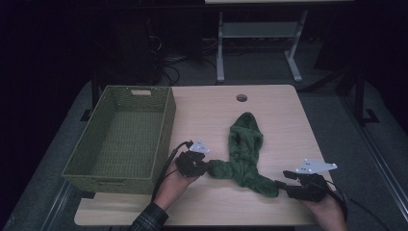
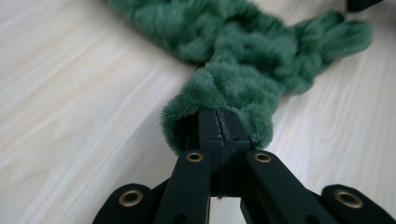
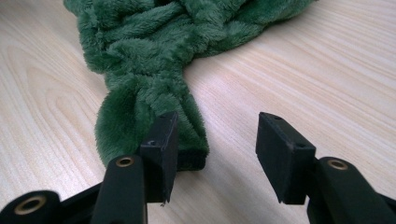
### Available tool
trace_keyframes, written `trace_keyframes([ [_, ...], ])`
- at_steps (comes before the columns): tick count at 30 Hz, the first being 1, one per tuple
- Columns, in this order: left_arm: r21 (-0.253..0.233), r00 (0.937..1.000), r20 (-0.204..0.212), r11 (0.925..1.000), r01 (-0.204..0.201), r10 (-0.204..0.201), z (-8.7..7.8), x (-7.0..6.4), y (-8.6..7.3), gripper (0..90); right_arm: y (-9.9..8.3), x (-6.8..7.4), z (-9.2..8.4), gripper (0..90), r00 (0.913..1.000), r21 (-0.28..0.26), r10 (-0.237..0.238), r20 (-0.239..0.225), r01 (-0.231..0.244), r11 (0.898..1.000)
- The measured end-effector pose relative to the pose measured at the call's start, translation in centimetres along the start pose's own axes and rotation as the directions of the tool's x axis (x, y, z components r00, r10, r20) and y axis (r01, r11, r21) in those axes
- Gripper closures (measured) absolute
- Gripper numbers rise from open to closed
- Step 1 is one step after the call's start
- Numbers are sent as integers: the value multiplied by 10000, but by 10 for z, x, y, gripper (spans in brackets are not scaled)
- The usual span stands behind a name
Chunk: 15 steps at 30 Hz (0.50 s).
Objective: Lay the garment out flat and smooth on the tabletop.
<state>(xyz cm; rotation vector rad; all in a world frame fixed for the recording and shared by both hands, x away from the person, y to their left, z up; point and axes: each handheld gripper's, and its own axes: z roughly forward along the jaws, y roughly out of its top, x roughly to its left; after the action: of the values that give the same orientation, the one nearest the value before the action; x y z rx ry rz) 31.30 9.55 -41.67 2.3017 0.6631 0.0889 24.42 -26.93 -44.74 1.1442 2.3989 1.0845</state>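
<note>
Dim room w/ grey floor [image 1: 332, 120], light wood table [image 1: 284, 120], metal-legged bench [image 1: 260, 33] behind.

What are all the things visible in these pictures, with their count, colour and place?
Fluffy green plush garment: one, dark green, lying crumpled on the table's middle, between the two grippers.
Woven plastic basket: one, olive green, on the table's left side, nothing inside.
Light wooden table: one, pale wood, with a round hole near its far edge.
Metal frame stand: one, grey, on the floor beyond the table.
Left gripper: one, black, shut on one garment end.
Right gripper: one, black, open at the other end.
</note>
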Motion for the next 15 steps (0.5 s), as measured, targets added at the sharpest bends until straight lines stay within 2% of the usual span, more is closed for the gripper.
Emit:
trace_keyframes([
  [5,-329,9994,38,9989,-345,346,-5,-9,11,900,0,0,0,478,10000,-19,-17,8,17,10000],
  [7,-443,9994,121,9985,-328,334,-7,-12,14,900,1,1,-1,479,10000,-86,-9,-14,8,10000],
  [8,-428,9987,117,9979,-484,489,-7,-13,16,899,1,1,-1,479,10000,-130,-17,-23,17,9999],
  [9,-552,9991,174,9978,-369,379,-6,-14,17,899,2,2,-1,479,10000,-127,-71,-36,70,9999],
  [10,-553,9984,183,9971,-520,531,-6,-14,19,899,2,2,-1,479,9999,-150,-124,-35,124,9998],
  [15,-784,9970,315,9946,-683,710,-4,-19,32,898,2,3,0,479,10000,-119,-74,-38,73,9999],
])
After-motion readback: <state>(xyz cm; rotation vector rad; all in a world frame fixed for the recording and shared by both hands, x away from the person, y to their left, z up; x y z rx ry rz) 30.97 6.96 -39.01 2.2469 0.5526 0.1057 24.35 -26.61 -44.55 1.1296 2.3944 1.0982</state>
